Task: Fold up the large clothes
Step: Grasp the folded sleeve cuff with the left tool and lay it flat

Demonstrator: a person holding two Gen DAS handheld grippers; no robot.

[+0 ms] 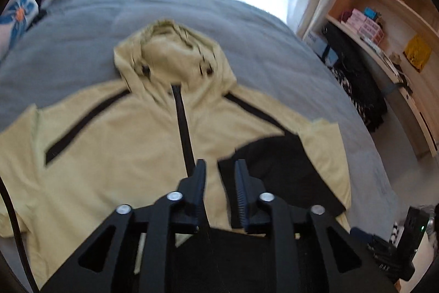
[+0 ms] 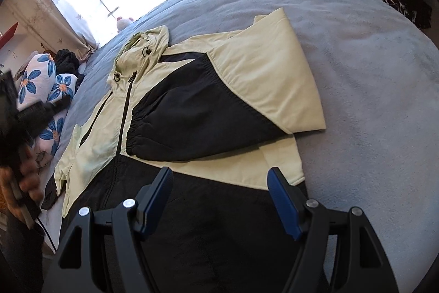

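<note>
item: hooded jacket (image 2: pixel 247 67), pale yellow w/ black panels, laid face up on the grey bed cover (image 2: pixel 370 73), hood (image 1: pixel 175 51) toward the window, zip (image 1: pixel 183 128) closed down the middle. status: one sleeve (image 2: pixel 197 111) already folded across the chest, black cuff near the zip; the other sleeve (image 1: pixel 16 169) looks still spread out to the side. left gripper (image 1: pixel 219 169): jaws a small way apart, nothing between them, held above the jacket front beside the zip. right gripper (image 2: pixel 222 180): jaws wide apart, empty, over the black lower hem (image 2: pixel 219 210). step, as we read it: fold the spread sleeve in to match. to do it well we'd pinch that sleeve near the cuff, lift just enough to clear the body, lay it flat across the chest w/o dragging the folded sleeve, keep the shoulder edge straight, & smooth before folding the hem up
</note>
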